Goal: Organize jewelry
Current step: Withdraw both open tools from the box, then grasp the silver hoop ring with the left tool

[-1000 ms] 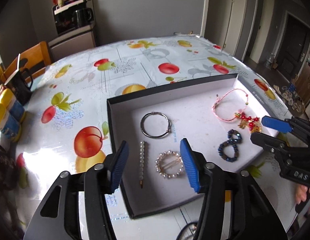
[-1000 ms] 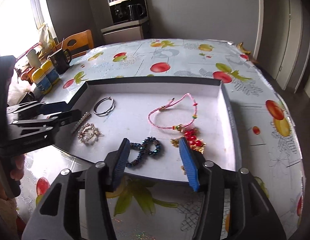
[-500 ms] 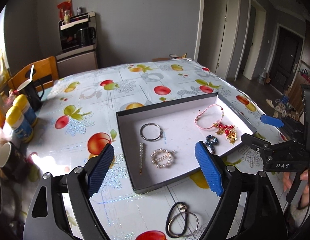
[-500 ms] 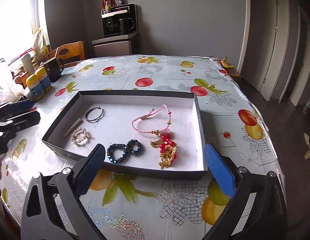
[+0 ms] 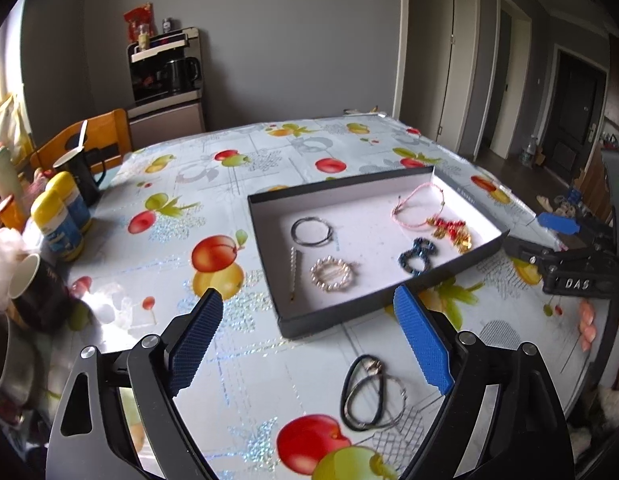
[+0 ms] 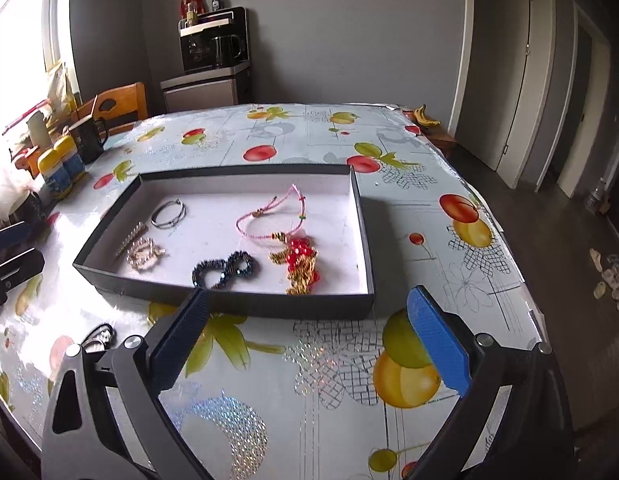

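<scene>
Room: grey walls, a worktop (image 5: 269,168) under a fruit-print cloth; a shallow dark tray (image 5: 329,322) sits mid-surface.
Tray: already holds several pieces.
Loose piece: I see dark hair ties (image 5: 369,394) on the cloth, outside the tray, just ahead of and between the left gripper (image 5: 315,344) fingers, a little right of centre.
Left fingers: wide apart, empty.
Right gripper (image 6: 309,340): fingers apart, empty; the ties lie far to its left.
Nearer: I judge the left.
</scene>
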A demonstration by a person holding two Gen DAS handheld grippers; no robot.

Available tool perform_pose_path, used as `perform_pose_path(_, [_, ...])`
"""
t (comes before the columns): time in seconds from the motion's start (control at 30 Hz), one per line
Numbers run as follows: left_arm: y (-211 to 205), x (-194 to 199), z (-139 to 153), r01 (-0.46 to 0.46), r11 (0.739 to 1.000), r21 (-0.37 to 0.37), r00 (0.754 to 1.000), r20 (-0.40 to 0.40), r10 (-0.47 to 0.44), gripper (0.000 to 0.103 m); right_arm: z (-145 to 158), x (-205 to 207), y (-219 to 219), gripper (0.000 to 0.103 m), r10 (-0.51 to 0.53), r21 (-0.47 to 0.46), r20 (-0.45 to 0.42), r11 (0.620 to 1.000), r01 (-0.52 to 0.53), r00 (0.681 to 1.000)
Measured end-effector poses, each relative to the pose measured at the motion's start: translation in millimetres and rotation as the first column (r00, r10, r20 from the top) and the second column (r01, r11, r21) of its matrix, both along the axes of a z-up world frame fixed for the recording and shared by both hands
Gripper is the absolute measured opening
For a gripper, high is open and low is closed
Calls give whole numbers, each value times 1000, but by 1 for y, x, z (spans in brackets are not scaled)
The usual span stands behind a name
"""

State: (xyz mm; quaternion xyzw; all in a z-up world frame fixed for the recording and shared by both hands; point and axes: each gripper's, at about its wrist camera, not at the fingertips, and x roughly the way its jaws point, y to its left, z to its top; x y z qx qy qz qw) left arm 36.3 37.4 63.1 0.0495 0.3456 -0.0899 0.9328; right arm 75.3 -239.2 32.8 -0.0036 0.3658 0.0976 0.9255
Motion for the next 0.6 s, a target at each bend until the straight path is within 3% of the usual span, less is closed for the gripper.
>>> perform_pose_path(0.2, [1, -14, -21, 13, 999, 37, 999, -31, -11, 89, -5, -19, 3, 97, 30, -16, 60, 999, -29, 998])
perform_pose_path(0.33, [3, -16, -40, -3, 998, 63, 998, -70, 8, 90, -10, -26, 6, 97, 87, 29, 28, 996, -88, 996])
perform_pose_path(0.6, [-23, -33, -58, 109, 991, 79, 989, -108, -100, 89, -33, -36, 15, 97, 137, 24, -38, 990, -136, 990])
